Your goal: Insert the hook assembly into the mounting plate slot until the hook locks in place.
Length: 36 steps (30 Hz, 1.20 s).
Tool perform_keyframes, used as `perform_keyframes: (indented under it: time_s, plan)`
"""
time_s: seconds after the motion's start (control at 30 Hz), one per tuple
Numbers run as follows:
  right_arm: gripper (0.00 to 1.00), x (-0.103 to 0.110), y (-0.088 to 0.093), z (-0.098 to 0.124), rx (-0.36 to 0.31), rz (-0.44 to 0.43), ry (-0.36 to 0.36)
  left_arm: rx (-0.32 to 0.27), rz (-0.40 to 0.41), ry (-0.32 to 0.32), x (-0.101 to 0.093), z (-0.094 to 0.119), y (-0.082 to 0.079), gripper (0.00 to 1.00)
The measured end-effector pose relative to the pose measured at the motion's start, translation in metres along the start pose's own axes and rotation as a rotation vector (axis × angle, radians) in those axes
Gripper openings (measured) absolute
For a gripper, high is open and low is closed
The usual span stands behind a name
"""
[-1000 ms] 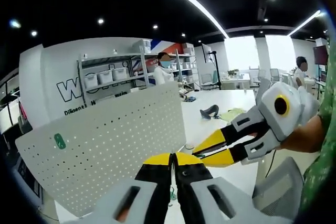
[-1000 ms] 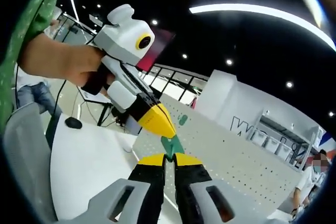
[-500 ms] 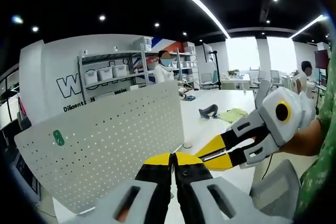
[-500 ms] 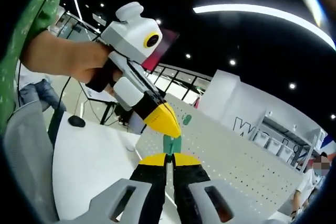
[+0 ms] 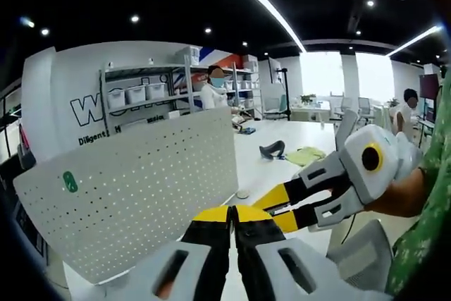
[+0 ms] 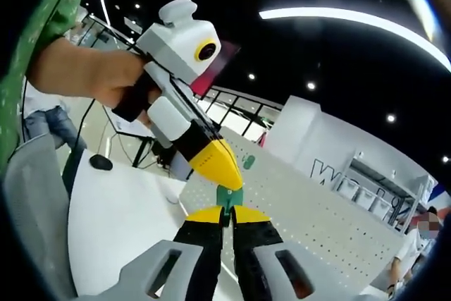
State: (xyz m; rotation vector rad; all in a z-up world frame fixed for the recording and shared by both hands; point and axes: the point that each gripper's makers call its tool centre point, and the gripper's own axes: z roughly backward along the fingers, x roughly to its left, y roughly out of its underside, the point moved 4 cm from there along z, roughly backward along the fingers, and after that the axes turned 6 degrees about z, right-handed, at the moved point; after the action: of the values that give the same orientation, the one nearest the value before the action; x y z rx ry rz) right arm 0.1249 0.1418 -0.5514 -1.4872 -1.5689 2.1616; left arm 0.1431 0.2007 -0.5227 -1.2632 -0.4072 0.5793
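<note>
Large dark letters, partly hidden by a shelving unit, are reading "W" on the white wall. A smaller line beneath is beginning "Diligent".

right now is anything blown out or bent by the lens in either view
Left gripper view: the far windows are blown out white, and the pegboard edge bows from fisheye. Right gripper view: the ceiling light strip glares against a dark ceiling; the green hook stays sharp.
</note>
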Motion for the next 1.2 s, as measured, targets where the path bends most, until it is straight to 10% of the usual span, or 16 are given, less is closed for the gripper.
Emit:
perform_keyframes:
  time_s: [1.2]
  plan:
    - [0.01,-0.0024,0.0019,-0.0034,0.023,-0.039,0.014,-0.038,-0.048,0.014,-0.0018,0.0003,0.0000,0.07]
